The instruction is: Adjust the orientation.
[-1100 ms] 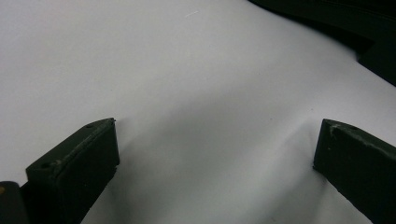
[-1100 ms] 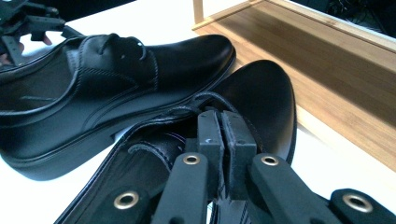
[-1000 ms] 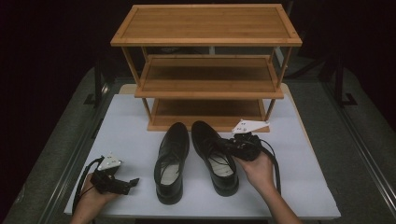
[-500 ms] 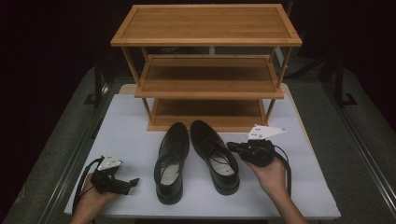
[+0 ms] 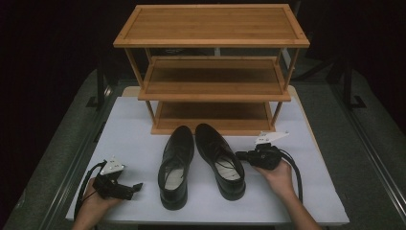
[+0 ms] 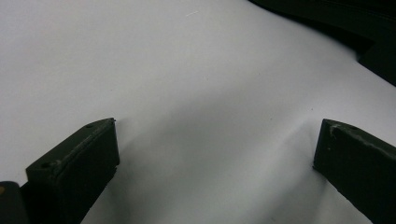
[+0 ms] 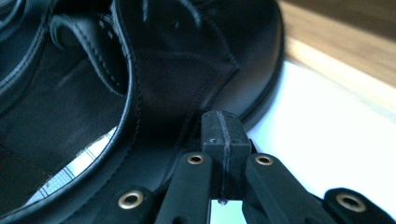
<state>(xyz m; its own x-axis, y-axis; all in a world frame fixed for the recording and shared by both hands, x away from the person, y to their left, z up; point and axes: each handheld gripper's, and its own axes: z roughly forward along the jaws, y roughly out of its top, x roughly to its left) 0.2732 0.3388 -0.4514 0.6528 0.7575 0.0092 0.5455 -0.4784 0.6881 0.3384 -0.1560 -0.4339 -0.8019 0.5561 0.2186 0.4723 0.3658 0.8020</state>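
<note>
While the right claw [image 5: 241,155], jaws pressed together and empty, noses against the outer side of the right black leather lace-up shoe [image 5: 219,160] on the white table [image 5: 134,129], the left claw [image 5: 136,187] rests open. Next it likely must open to grasp that shoe for the three-tier bamboo rack [image 5: 210,86].

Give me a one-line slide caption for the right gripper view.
Right gripper, jaws shut and empty, at the side of a black leather shoe on the white table.
</note>
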